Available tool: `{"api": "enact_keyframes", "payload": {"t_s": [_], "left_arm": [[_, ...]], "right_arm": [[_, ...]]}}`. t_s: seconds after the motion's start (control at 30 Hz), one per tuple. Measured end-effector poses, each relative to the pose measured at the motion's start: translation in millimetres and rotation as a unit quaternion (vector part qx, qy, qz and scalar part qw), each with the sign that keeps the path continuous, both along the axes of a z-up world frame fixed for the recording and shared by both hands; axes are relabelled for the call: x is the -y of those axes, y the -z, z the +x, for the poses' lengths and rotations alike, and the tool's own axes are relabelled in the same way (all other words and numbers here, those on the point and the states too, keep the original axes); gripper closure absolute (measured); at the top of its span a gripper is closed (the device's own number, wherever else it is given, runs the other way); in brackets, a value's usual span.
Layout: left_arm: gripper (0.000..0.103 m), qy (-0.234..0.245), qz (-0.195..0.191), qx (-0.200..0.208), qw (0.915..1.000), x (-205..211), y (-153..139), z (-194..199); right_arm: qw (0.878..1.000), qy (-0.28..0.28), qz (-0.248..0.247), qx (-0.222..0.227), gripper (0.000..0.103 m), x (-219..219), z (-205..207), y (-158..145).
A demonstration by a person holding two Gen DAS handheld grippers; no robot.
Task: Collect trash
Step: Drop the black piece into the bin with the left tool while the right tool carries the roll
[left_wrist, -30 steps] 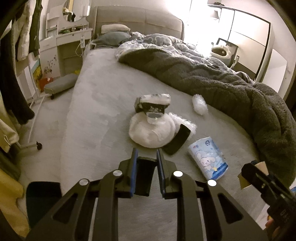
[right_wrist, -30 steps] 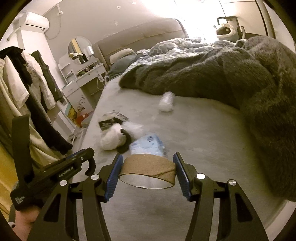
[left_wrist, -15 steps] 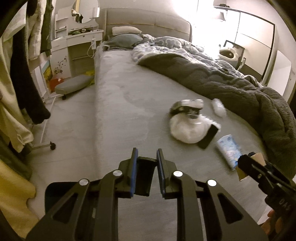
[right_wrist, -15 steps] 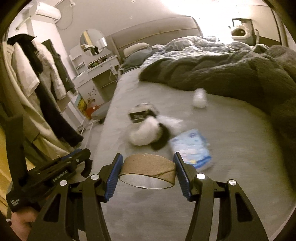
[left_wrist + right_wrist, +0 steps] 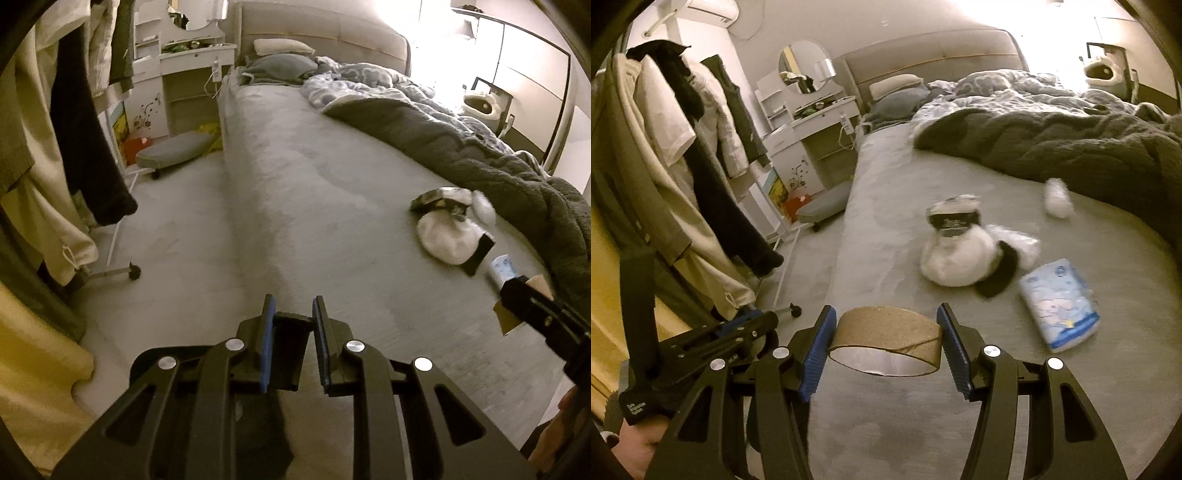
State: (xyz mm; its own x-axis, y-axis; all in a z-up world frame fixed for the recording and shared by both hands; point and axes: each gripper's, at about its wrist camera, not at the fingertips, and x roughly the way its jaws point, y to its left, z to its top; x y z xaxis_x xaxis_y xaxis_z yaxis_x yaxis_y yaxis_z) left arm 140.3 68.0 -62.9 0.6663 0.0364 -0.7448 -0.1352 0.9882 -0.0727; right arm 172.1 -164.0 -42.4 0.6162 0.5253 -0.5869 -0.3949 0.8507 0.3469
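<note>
My right fingers (image 5: 816,354) are clenched on a brown cardboard ring (image 5: 886,332), an empty tape core with a pale, shiny inside. One blue pad presses on each side of it. The ring lies on its side, its open mouth facing me and nothing in it. It hangs above the near end of the grey bed (image 5: 314,184).

My left fingers (image 5: 266,343) stand close together on a flat black piece (image 5: 291,350). I cannot tell what that piece is.

The rest of the trash lies on the bed's grey sheet, well ahead of both hands and just short of the dark grey fleece blanket (image 5: 1071,147):
- A soft white rounded pouch (image 5: 956,262). I cannot see inside it.
- A dark packet (image 5: 955,219) sitting against the pouch's top. It has a black label with pale print, too blurred to read.
- A black curved thing (image 5: 1001,269) leaning against the pouch's right side.
- A blue and white printed soft pack (image 5: 1060,306) lying flat just to the right. It has a cartoon figure and a round mark, but the lettering is not legible.
- A clear crumpled plastic bottle (image 5: 1058,199) lying by the blanket's edge.

My left tool carries small white lettering on its black body, too small to make out.
</note>
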Motion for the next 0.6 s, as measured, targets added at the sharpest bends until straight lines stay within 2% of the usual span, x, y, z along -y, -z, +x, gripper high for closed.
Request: {"api": "enact_keyframes", "payload": {"t_s": [0.37, 0.6], "left_arm": [[0.081, -0.009, -0.009, -0.012, 0.9998, -35.7, 9.8, -12.3], [0.081, -0.019, -0.021, -0.042, 0.9987, -62.6, 27.2, -19.4]], "right_arm": [[1.0, -0.03, -0.009, -0.004, 0.046, -37.4, -4.8, -0.8], [0.999, -0.045, -0.01, -0.005, 0.046, -63.3, -7.7, -3.6]]}}
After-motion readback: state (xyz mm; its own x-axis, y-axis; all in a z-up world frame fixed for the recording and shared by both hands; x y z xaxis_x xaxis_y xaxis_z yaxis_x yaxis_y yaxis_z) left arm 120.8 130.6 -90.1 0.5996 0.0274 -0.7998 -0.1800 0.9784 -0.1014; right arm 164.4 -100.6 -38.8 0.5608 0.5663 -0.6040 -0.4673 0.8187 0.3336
